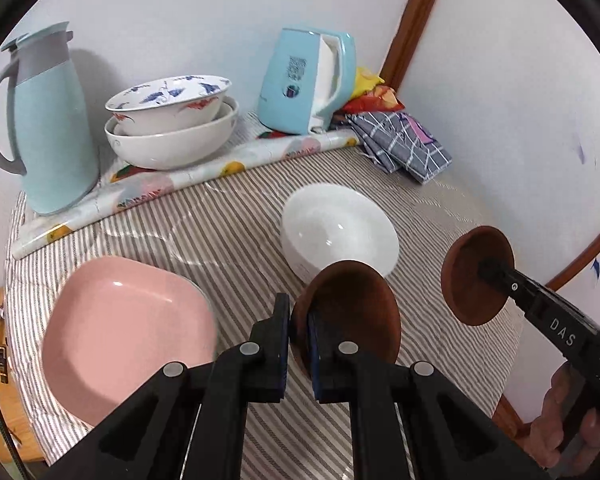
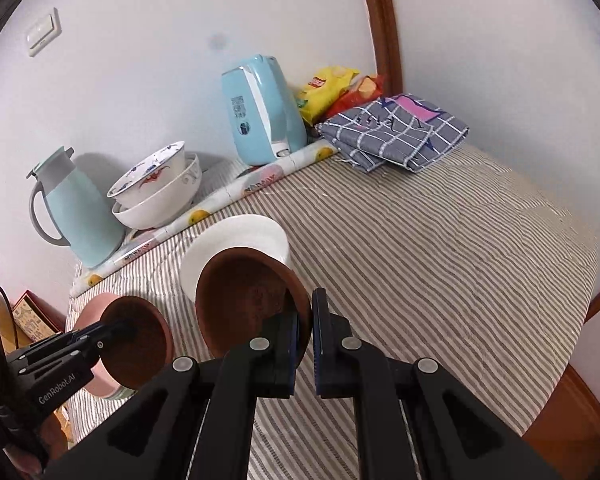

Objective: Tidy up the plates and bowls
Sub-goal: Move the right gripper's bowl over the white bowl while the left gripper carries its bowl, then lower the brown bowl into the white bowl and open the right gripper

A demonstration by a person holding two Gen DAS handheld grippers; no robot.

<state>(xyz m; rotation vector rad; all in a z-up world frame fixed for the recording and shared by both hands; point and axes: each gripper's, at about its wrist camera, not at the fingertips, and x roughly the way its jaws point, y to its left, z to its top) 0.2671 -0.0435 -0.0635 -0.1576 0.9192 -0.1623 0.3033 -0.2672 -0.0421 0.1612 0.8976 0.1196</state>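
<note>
Gripping one brown bowl [image 1: 352, 308] by its rim, the left gripper [image 1: 299, 320] holds it tilted above the striped tablecloth [image 1: 228, 232]. Right gripper [image 2: 305, 320] is likewise clamped on a second brown bowl [image 2: 244, 300]. White bowl [image 1: 336, 228] and pink plate [image 1: 124, 332] rest on the cloth nearby.

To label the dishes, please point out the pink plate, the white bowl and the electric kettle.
pink plate [image 1: 128, 336], left wrist view, flat inner base.
white bowl [image 1: 336, 224], left wrist view, inside wall.
electric kettle [image 2: 260, 120], right wrist view, blue side.
</note>
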